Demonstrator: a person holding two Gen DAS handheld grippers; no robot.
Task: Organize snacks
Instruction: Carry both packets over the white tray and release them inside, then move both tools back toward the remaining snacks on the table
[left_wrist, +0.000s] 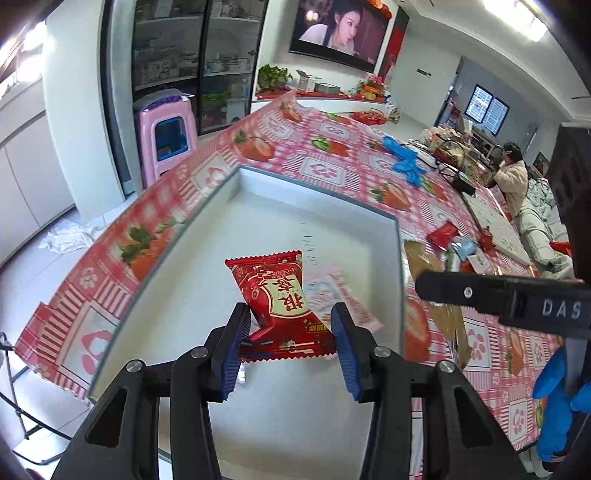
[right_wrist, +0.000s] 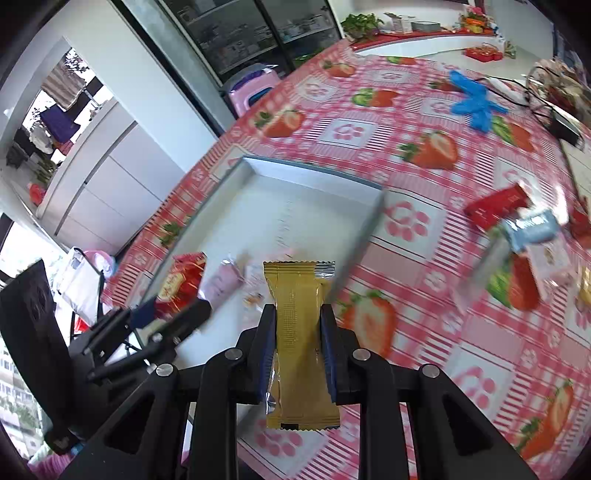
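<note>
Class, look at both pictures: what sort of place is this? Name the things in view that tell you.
Most likely a home living and dining room. A strawberry-print tablecloth covers a big table, a TV hangs on the wall, and a glass-door cabinet holds household goods.

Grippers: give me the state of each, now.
Left gripper: closed on the red snack packet, over the white tray.
Right gripper: closed on the gold snack packet.

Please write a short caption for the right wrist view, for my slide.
Right gripper holds a gold snack packet at the white tray on a strawberry tablecloth.
</note>
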